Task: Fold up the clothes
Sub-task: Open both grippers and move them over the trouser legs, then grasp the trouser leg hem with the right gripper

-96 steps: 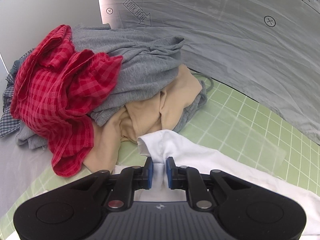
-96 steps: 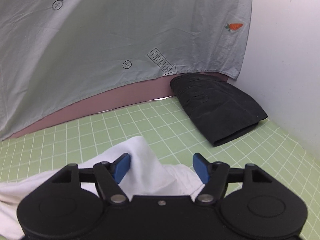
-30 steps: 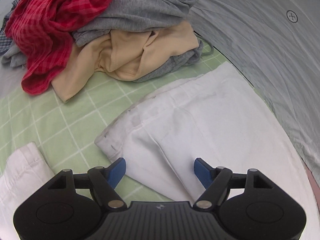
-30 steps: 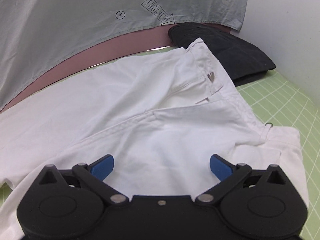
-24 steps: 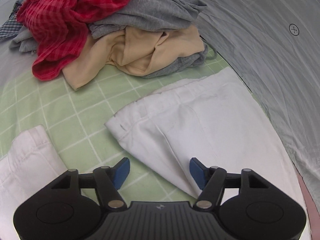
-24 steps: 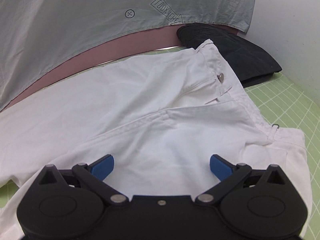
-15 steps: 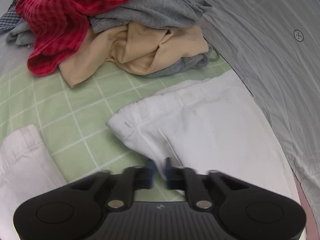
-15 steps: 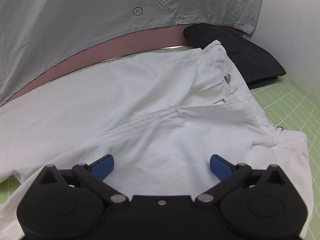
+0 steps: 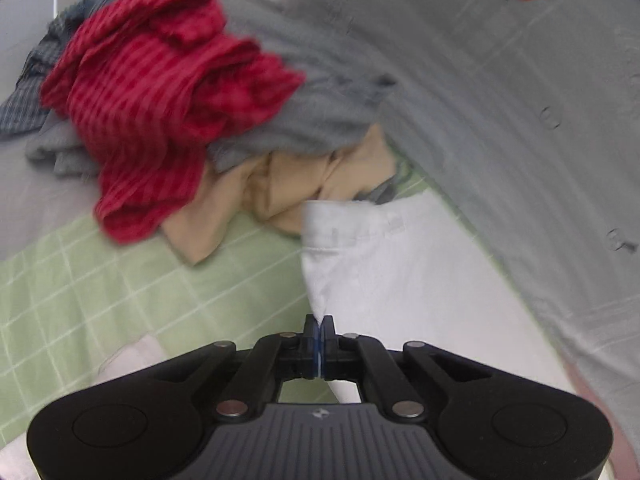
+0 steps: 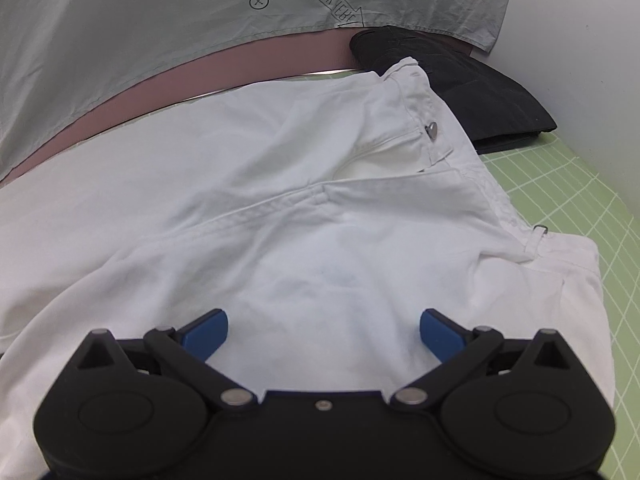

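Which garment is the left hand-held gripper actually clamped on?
The white trousers: the left hand-held gripper is shut on the hem corner. The red checked shirt, grey top and beige garment lie untouched in the pile.

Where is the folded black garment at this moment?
In the right wrist view, the folded black garment lies at the upper right on the green grid mat, just behind the waistband of the white trousers, near the wall.

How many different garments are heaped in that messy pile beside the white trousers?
4 visible: a red checked garment on top at the left, a grey one beside it, a beige one beneath, and a dark checked one at the far left. More may be buried.
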